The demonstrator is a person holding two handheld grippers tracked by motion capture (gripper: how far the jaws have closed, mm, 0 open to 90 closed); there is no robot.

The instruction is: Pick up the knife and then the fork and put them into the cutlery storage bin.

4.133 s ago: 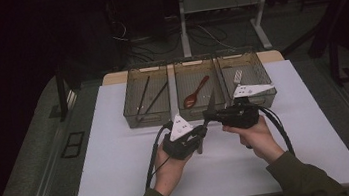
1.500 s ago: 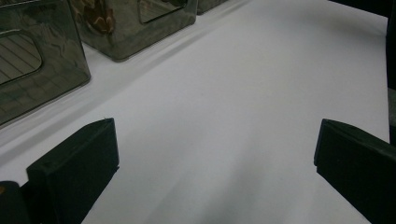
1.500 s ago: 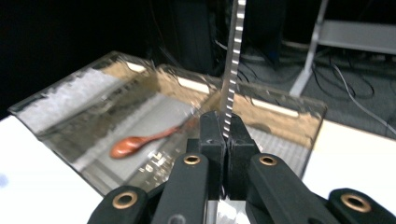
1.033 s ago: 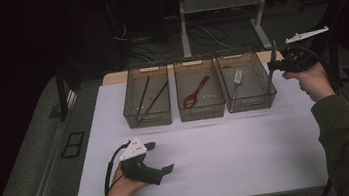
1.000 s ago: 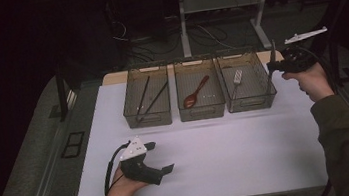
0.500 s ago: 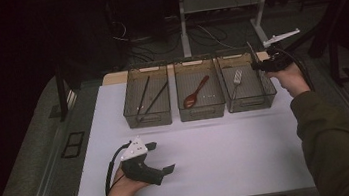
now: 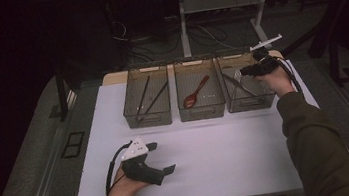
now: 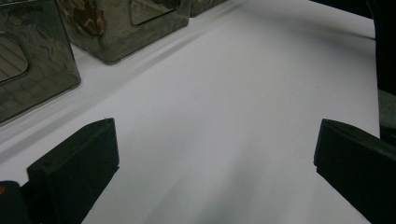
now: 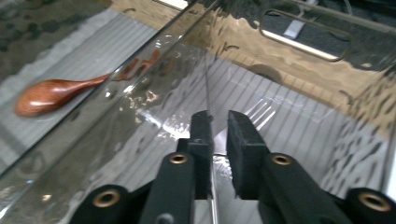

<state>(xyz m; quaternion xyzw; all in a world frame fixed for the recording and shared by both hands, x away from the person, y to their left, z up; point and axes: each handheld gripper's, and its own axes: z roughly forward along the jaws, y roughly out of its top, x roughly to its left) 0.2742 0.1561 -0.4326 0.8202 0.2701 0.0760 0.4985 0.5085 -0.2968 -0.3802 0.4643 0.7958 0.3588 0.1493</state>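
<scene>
While the right gripper [image 7: 244,73] hangs over the right bin [image 7: 258,101], a slip is the risk.
Counter [image 7: 230,161] w/ three bins; left gripper [image 7: 162,157] rests near its front edge, fingers wide, nothing between. Right fingers [image 9: 243,135] narrow, apparently pinching a thin metal utensil [image 9: 206,84] edge-on above the fork [image 9: 259,112]. Grip looks slight: it could twist, clip the bin wall or drop askew. Vs 0.5 s ago: right gripper has moved from the bin's right rim to over it; left unmoved.

White-covered bench [image 7: 230,156]. Three clear bins directly on it, in a row along far edge: left bin [image 7: 146,97], middle bin [image 7: 199,89], right bin [image 7: 248,89].
</scene>
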